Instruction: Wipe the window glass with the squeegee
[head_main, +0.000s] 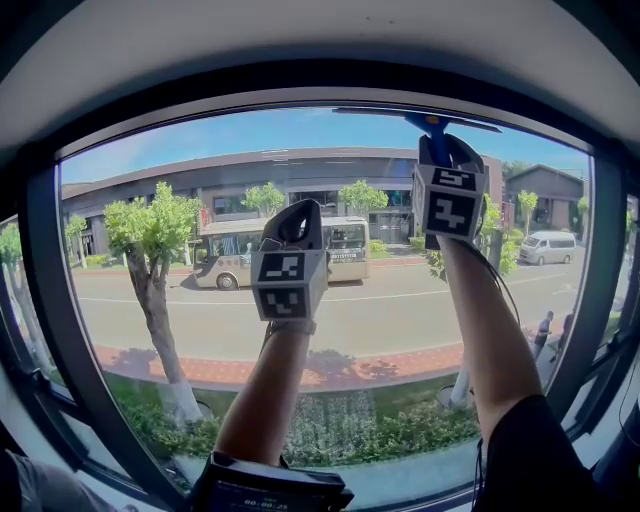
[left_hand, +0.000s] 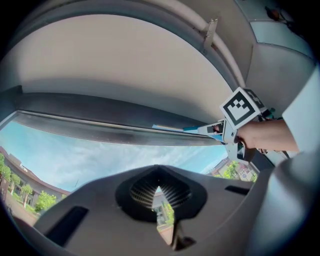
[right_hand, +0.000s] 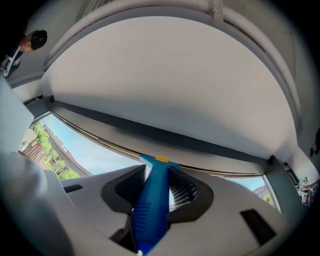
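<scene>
The left hand-held gripper (head_main: 303, 212) is held up before the window glass (head_main: 180, 150), well below the top frame (head_main: 300, 82). Its own view shows its jaws pressed together on nothing, with a sliver of street showing between them. Only that view shows the squeegee (left_hand: 192, 129) side-on, its blade lying along the glass's upper edge. The right hand-held gripper (right_hand: 156, 172) is clenched on the squeegee's blue handle, with the head just past its tips. In the head view this gripper's marker cube hides the handle, so only neck and blade show.
</scene>
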